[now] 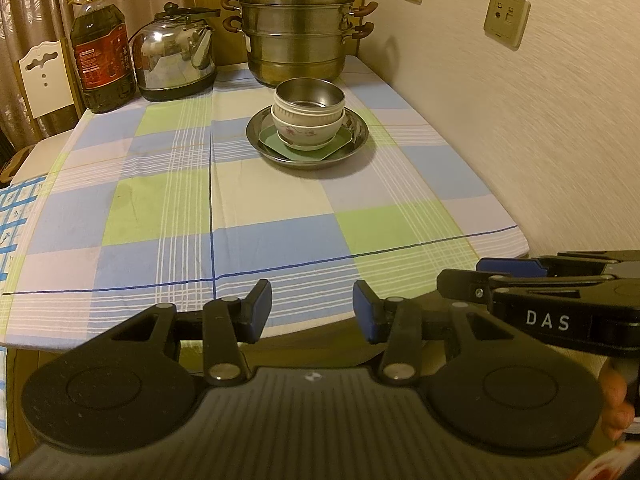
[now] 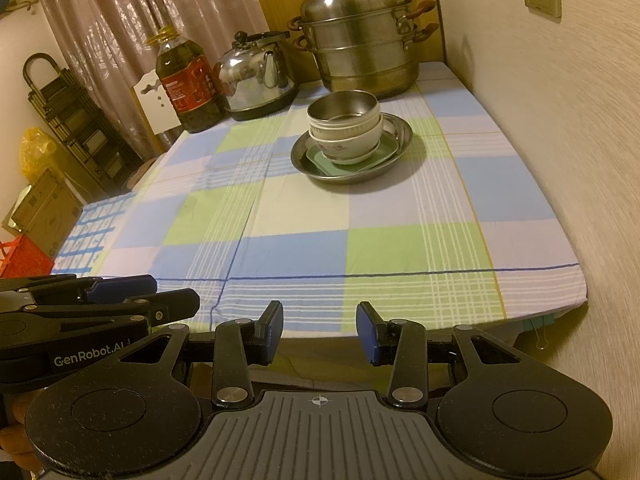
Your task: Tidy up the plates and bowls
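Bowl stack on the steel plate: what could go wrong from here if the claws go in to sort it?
1. The steel bowl sits nested atop two ceramic bowls; gripping the lower ones could tip the whole stack.
2. The green square dish lies under the bowls inside the steel plate; pulling on it first would likely drag everything.
3. The steamer pot stands close behind, so lifting away from the person risks a knock.
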`<state>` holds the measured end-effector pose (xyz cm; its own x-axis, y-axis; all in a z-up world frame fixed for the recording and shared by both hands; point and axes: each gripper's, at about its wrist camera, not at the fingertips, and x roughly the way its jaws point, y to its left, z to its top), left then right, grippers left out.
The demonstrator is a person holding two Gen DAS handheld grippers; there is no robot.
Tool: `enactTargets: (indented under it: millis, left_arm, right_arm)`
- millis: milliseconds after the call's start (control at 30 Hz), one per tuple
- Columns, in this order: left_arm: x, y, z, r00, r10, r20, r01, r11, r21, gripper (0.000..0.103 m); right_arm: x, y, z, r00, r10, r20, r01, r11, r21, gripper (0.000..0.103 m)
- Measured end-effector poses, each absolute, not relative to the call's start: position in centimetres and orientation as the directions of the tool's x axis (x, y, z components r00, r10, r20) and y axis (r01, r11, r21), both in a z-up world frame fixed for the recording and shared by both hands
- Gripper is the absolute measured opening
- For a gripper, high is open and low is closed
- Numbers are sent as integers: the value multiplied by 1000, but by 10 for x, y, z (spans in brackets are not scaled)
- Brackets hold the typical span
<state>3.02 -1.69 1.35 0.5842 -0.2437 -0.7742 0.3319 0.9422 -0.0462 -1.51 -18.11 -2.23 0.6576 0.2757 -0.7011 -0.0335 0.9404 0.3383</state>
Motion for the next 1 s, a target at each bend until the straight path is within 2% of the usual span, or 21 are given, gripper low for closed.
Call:
enactTargets:
  millis: [1000]
  left_arm:
    - [31,-17,13,586,-243,-773,330,943,-46,42]
  right_arm:
    - [-13,-184,-23,657,278,-701,-37,940,338,41]
